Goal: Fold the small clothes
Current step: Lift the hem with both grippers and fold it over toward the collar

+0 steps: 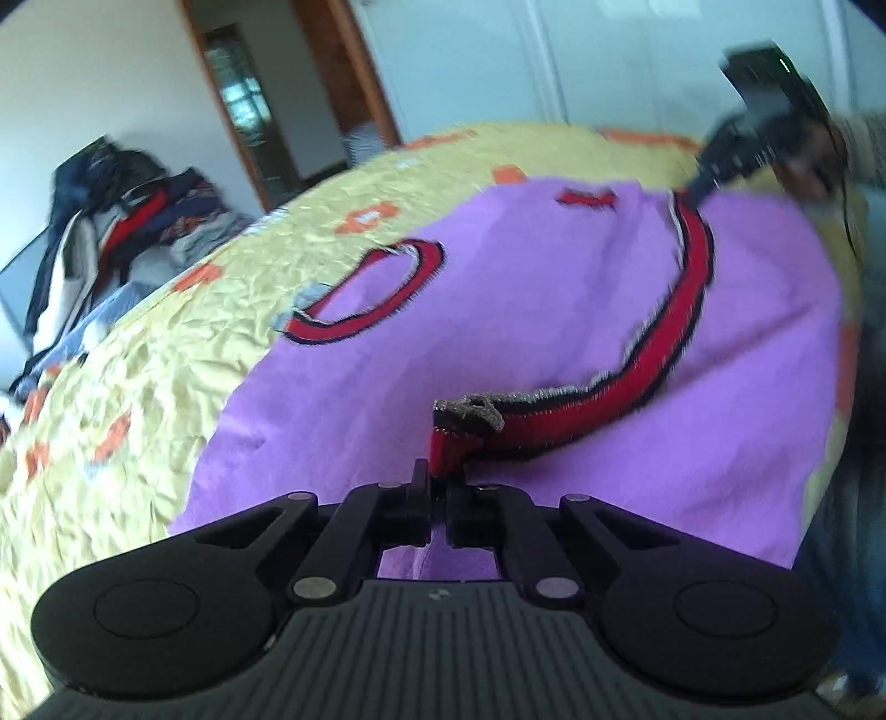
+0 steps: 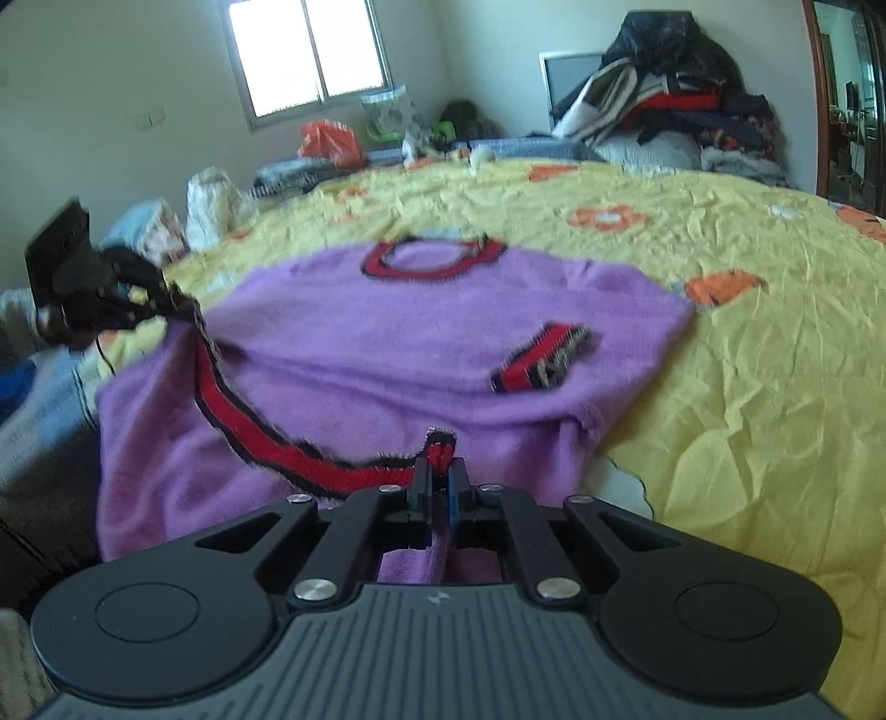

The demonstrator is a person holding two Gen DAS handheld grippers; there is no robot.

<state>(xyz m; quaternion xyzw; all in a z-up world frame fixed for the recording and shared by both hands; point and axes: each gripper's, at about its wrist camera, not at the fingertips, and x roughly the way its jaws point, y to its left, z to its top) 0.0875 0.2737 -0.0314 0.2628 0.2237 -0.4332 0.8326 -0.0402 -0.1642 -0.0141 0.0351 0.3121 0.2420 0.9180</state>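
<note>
A purple sweater point(image 1: 526, 288) with a red-and-black collar point(image 1: 387, 288) lies on a yellow flowered bedspread point(image 1: 138, 399). Its red-and-black hem band point(image 1: 681, 310) is lifted and stretched between both grippers. My left gripper point(image 1: 440, 482) is shut on one end of the band. Far off at the upper right, my right gripper point(image 1: 700, 188) pinches the other end. In the right wrist view the right gripper point(image 2: 441, 476) is shut on the hem band point(image 2: 266, 437), and the left gripper point(image 2: 171, 299) holds the far end. A sleeve cuff point(image 2: 542, 360) lies folded onto the sweater point(image 2: 387, 343).
A pile of dark and striped clothes point(image 2: 675, 105) sits at the far corner of the bed. Bags point(image 2: 329, 141) and bundles line the far edge under a window point(image 2: 310, 50). The bedspread point(image 2: 747, 360) stretches wide to the right. The bed's edge drops off at the left.
</note>
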